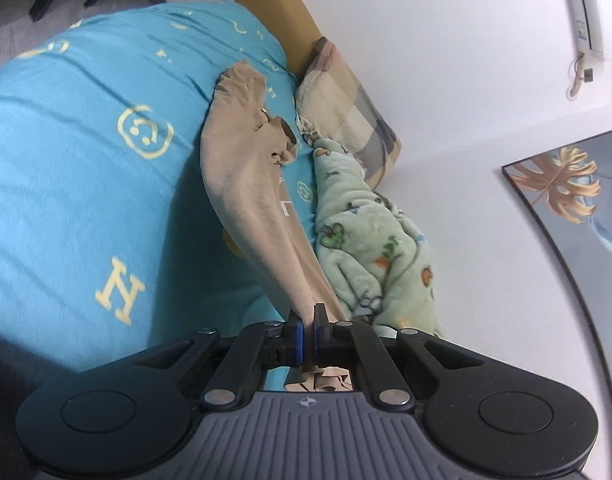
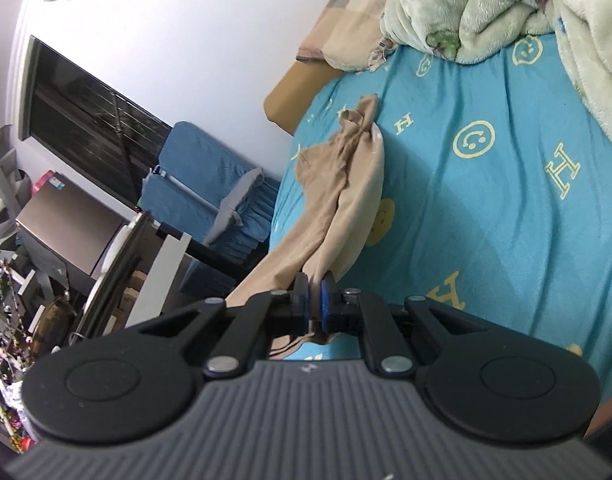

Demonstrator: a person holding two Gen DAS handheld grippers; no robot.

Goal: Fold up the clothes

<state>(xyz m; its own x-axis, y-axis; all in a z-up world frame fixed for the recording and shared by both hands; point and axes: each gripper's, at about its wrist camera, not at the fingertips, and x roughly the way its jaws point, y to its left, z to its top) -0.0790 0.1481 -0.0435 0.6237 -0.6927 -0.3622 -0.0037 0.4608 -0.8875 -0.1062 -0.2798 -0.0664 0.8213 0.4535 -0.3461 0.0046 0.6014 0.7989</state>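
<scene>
Now both ends are taken: the left hand-held gripper (image 1: 309, 322) has its blue-padded jaws pinched tight on one end of the beige garment (image 1: 242, 168), and the right hand-held gripper (image 2: 314, 298) is clamped just as firmly on the beige garment (image 2: 345, 184) from its side. Thin, stretchy fabric it is, gathered into a narrow bunch where each pair of jaws bites, a little loose cloth hanging below the pads.

From the left wrist view the garment runs away from the jaws in two long lobes and widens toward a crumpled, darker-edged end lying on the blue bedsheet (image 1: 74, 160), the one printed with yellow smiley faces and letters. From the right wrist view its far end rests wrinkled near the edge of the bed, the blue bedsheet (image 2: 505, 208) spreading out to the right.

Just beside the garment lies a pale green fleece blanket (image 1: 369, 236) with cartoon prints, heaped up, and behind it a checked pillow (image 1: 349, 100) leans at the tan headboard (image 1: 282, 12). A framed leaf picture (image 1: 565, 188) hangs on the white wall.
</scene>
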